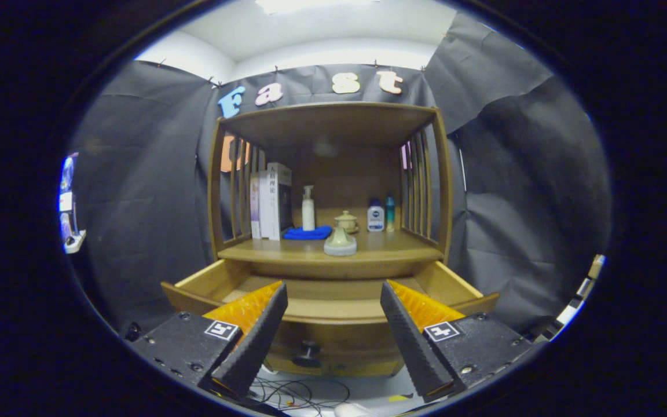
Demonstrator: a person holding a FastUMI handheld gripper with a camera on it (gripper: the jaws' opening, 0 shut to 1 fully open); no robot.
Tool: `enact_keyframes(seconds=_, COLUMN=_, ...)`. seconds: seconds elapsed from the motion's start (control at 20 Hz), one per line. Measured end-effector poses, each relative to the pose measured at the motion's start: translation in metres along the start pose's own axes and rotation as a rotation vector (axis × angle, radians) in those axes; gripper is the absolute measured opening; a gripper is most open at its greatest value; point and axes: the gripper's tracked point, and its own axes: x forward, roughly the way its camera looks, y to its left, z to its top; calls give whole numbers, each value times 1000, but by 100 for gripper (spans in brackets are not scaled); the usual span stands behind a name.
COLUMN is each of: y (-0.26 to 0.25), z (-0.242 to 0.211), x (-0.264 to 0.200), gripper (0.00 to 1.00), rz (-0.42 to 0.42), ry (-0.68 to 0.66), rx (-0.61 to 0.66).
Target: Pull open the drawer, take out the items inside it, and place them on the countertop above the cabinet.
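Note:
The wooden cabinet's drawer [327, 310] stands pulled out towards me, its dark knob [308, 352] on the front panel between my fingers. What I see of the drawer's inside is bare wood; its front part is hidden by the front panel. On the countertop [391, 246] above it rests a pale green lid-like ceramic piece [340, 242] near the front edge, with a blue cloth [307, 233] behind it. My gripper [333, 292] is open, fingers wide apart, held in front of the drawer with nothing between them.
Further back on the countertop stand upright books [270, 200], a white pump bottle [308, 208], a small lidded ceramic jar [346, 221], a white-and-blue bottle [375, 216] and a teal bottle [389, 213]. Slatted wooden sides and a top shelf [327, 119] enclose that space. Cables [304, 394] lie on the floor below.

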Motion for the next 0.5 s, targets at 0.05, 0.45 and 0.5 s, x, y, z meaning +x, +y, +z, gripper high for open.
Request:
enact_keyframes(seconds=0.05, y=-1, z=-15, x=-2, gripper=100, rz=1, ry=19, rx=2)
enact_keyframes(seconds=0.45, y=16, z=-97, x=7, gripper=100, rz=22, ry=154, rx=-21)
enact_keyframes(seconds=0.5, y=20, z=-100, x=11, gripper=100, rz=24, ry=157, rx=-28)
